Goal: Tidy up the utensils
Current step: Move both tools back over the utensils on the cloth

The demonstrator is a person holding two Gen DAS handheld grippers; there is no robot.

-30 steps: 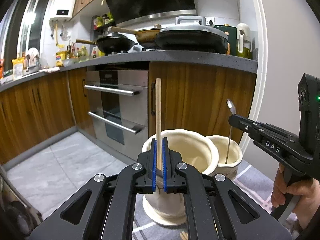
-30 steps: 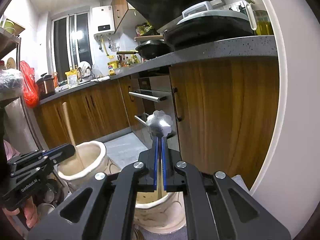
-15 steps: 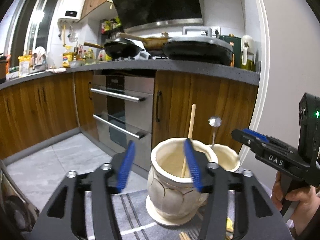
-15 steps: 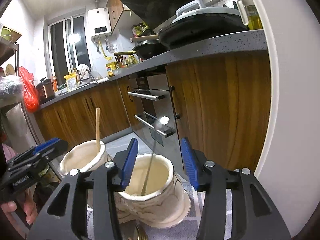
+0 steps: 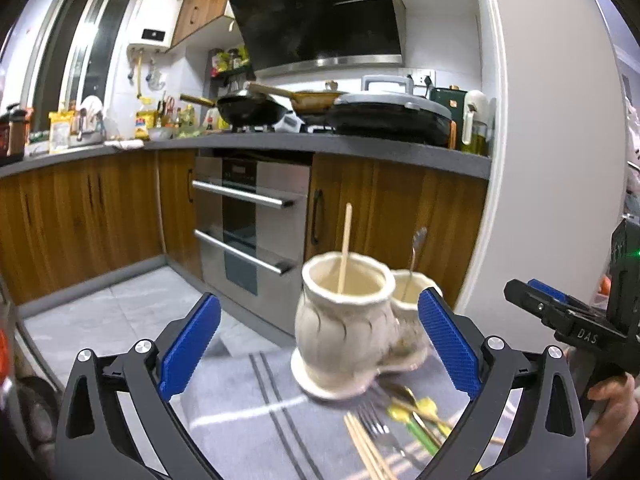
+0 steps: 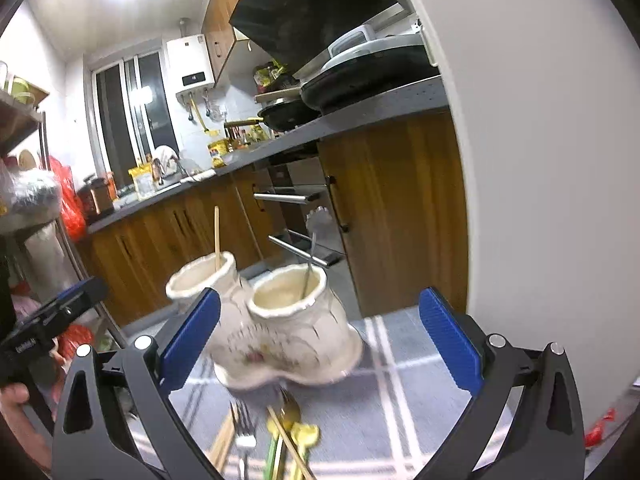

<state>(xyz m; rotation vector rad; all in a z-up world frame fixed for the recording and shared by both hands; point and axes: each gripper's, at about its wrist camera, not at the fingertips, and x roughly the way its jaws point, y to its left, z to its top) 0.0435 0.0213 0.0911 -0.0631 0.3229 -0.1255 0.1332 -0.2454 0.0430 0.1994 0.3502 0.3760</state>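
Observation:
Two joined cream ceramic pots stand on a grey striped cloth [image 5: 248,404]. The larger pot [image 5: 344,328] holds a wooden chopstick [image 5: 345,246], also seen in the right wrist view [image 6: 217,236]. The smaller pot [image 6: 296,320] holds a metal spoon [image 6: 314,240]. Loose utensils lie in front: wooden chopsticks [image 5: 366,446], a fork [image 6: 244,428], and yellow-green pieces [image 6: 298,438]. My left gripper [image 5: 320,348] is open and empty, drawn back from the pots. My right gripper [image 6: 320,344] is open and empty, also back from them.
Wooden kitchen cabinets [image 5: 80,216] and a steel oven [image 5: 248,224] stand behind, under a grey counter [image 5: 320,146] with pans. A white wall [image 6: 540,160] rises at the right. The floor [image 5: 100,312] lies beyond the cloth's edge.
Both grippers opened, leaving the chopstick in the larger pot and the spoon in the smaller pot, then drew back and up. The loose utensils have come into view.

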